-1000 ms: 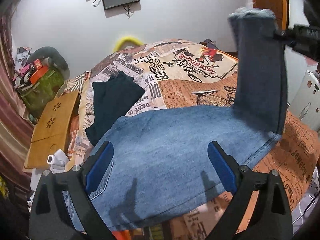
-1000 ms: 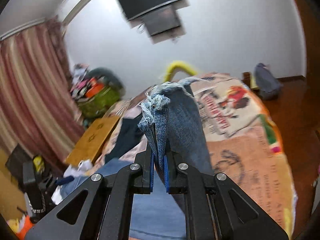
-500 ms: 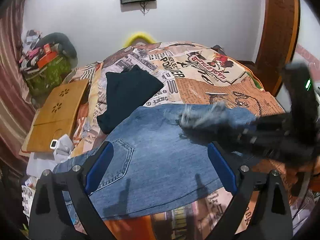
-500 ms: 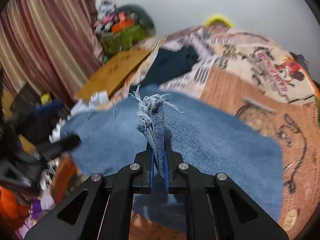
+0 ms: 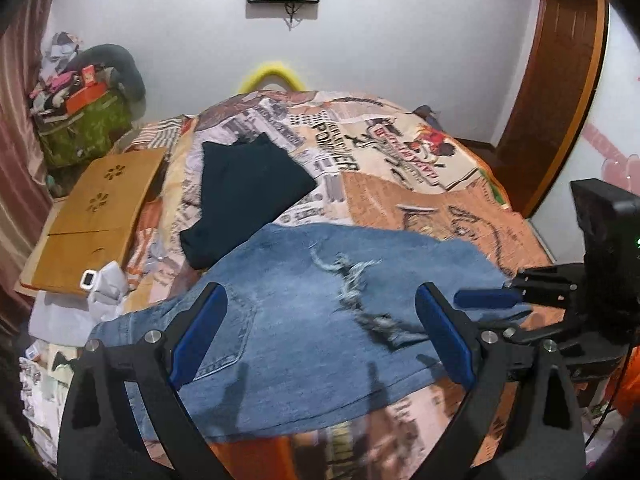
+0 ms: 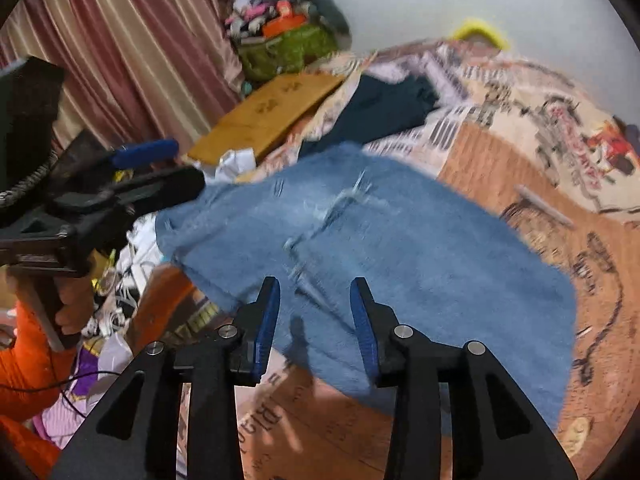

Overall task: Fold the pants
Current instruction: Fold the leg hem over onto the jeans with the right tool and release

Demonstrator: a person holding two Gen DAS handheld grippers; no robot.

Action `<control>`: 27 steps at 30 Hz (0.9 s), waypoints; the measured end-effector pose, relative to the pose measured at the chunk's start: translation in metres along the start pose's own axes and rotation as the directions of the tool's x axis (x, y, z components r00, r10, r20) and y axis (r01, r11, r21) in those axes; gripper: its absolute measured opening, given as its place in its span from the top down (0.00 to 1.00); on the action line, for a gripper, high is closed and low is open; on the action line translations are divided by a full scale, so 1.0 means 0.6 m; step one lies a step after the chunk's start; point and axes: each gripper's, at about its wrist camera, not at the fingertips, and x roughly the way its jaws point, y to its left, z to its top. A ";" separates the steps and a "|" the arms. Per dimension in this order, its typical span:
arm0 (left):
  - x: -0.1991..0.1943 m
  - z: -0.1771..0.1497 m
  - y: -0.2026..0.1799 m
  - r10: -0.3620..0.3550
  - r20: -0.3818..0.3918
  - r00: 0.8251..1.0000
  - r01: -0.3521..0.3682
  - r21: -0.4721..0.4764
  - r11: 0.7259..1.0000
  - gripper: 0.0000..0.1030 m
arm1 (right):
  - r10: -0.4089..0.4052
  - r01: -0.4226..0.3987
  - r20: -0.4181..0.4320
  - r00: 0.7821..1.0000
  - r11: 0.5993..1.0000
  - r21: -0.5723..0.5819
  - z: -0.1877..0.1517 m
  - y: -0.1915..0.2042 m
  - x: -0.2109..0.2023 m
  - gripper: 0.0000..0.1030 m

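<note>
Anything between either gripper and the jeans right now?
Nothing visible. The jeans lie folded on the bed, and both open grippers, left and right, face bare denim. The dark garment lies beyond, touching the far edge.

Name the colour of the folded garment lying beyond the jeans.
Very dark, near black, folded garment; clearest in the left wrist view.

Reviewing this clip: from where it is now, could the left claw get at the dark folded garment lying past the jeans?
Probably yes. The left claw is open and empty above the jeans. The dark garment lies uncovered on the bedspread, nothing on top of it. The right claw is off to the side, not between them.
</note>
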 end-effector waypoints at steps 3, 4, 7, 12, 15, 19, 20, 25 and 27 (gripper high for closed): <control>0.015 0.018 -0.017 -0.034 -0.014 0.999 0.034 0.008 0.999 0.07 | -0.046 0.044 0.067 0.997 0.999 0.026 0.011 -0.027 -0.032 0.57; 0.022 0.024 -0.023 -0.048 -0.023 0.999 0.048 0.010 0.999 0.07 | -0.072 0.069 0.084 0.994 0.997 0.035 0.015 -0.040 -0.041 0.57; 0.059 0.044 -0.048 -0.092 -0.069 0.993 0.093 0.013 0.996 0.07 | -0.121 0.113 0.099 0.988 0.990 0.081 0.023 -0.079 -0.051 0.57; 0.133 0.059 -0.085 -0.114 -0.159 0.981 0.119 0.022 0.993 0.07 | -0.155 0.142 0.055 0.986 0.972 0.189 0.025 -0.153 -0.028 0.39; 0.193 0.054 -0.101 -0.096 -0.250 0.963 0.107 0.033 0.994 0.07 | -0.138 0.138 -0.017 0.990 0.963 0.230 0.011 -0.186 -0.002 0.38; 0.264 0.029 -0.107 -0.002 -0.347 0.938 0.031 0.079 0.996 0.07 | -0.124 0.160 -0.156 0.980 0.956 0.245 -0.027 -0.215 0.062 0.38; 0.281 0.017 -0.106 0.020 -0.374 0.927 0.015 0.093 0.996 0.07 | -0.117 0.160 -0.183 0.976 0.956 0.244 -0.037 -0.221 0.073 0.38; 0.286 -0.017 -0.093 0.031 -0.374 0.927 0.015 0.119 0.993 0.00 | -0.130 0.154 -0.116 0.985 0.960 0.235 -0.080 -0.210 0.061 0.37; 0.278 -0.019 -0.091 0.037 -0.369 0.929 0.012 0.129 0.992 0.00 | -0.137 0.158 -0.102 0.985 0.957 0.241 -0.092 -0.207 0.049 0.37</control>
